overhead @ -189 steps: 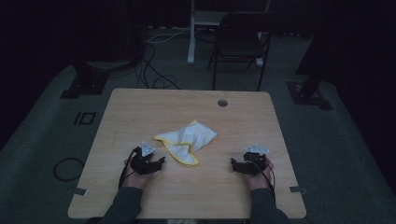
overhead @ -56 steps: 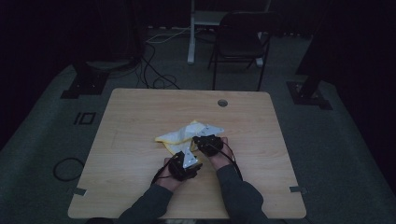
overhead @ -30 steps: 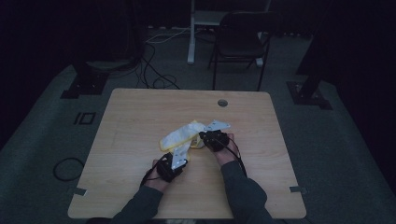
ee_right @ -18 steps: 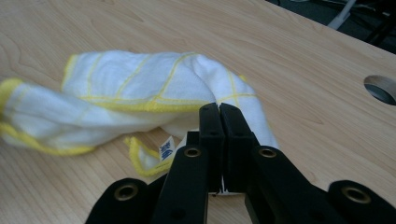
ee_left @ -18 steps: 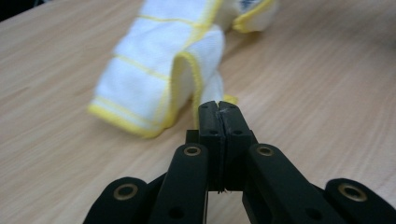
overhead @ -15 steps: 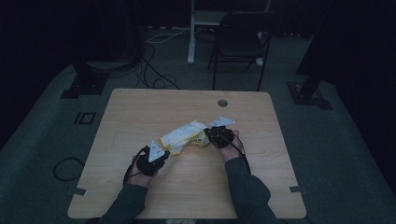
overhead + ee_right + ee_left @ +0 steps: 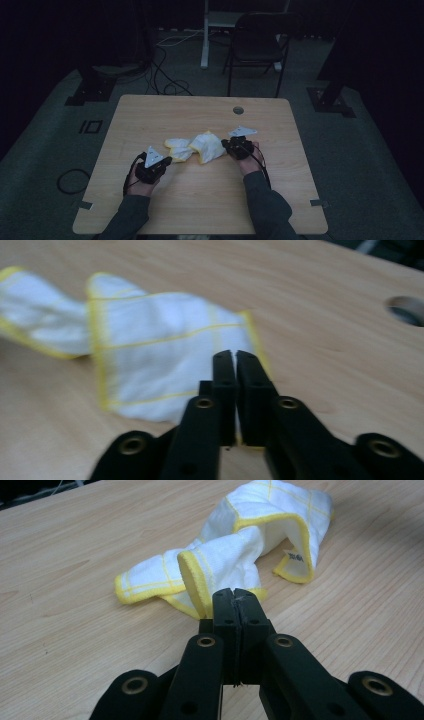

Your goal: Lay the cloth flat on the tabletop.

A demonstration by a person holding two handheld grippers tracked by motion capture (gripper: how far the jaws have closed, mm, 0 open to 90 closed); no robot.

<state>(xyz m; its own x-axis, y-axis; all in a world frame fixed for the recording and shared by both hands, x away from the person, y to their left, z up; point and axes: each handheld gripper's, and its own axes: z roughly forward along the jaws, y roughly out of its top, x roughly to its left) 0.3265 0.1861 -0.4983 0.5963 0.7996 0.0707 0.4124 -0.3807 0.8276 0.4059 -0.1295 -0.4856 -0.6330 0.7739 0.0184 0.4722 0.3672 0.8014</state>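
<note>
A white cloth with yellow edging lies crumpled and partly folded on the wooden table, near its middle. My left gripper sits off the cloth's left end; in the left gripper view its jaws are shut with nothing between them, and the cloth lies just past the tips. My right gripper is at the cloth's right end. Its jaws have just been opening and stand a narrow slit apart over a corner of the cloth, not pressing on it.
A round cable hole is in the table's far side, also seen as the hole in the right gripper view. A dark chair and floor cables stand beyond the table. The room is dim.
The cloth was stretched between the two grippers; now it lies slack on the table. My left gripper has drawn back to the left, off the cloth. The right gripper has stayed in place.
</note>
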